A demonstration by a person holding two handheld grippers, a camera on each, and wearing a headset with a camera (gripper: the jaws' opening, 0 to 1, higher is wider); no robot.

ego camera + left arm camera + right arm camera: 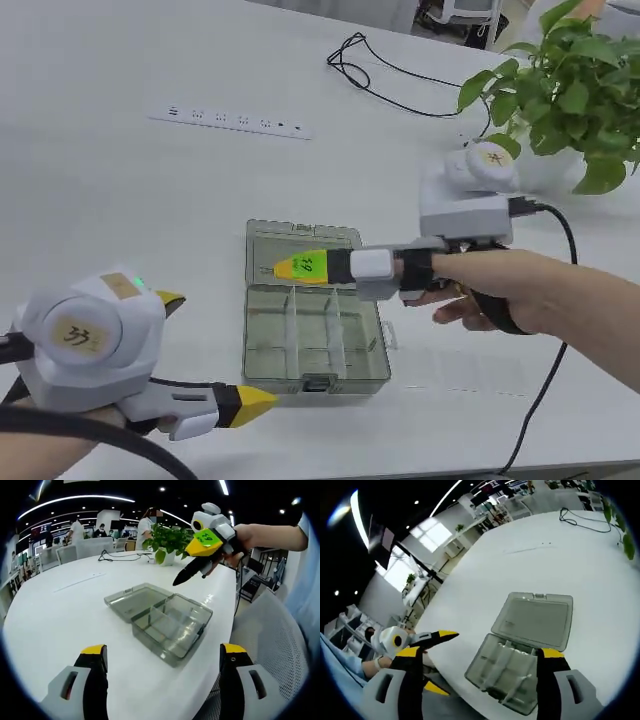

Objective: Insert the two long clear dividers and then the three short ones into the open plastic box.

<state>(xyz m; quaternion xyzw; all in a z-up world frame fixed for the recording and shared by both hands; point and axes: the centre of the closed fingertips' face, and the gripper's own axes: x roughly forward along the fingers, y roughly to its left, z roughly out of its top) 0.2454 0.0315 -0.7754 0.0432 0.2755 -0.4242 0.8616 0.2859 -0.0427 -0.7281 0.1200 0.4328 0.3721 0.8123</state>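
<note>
Lower left of the head view: your left gripper (210,350), fingers apart. Centre: the open plastic box (264,335) on the bench (120,200), clear dividers (296,325) inside. Just beyond, over its lid, your right gripper (300,266), fingers apart.

Your bench is a wide white table (110,210). A white power strip (230,122) lies on its far part, with a black cable (385,68) looped beyond. A leafy potted plant (570,85) stands far right. Around you is an open office: curved ceiling strip lights (75,499), bright windows (427,530), white chairs (66,554) and people (76,530) standing far off.
</note>
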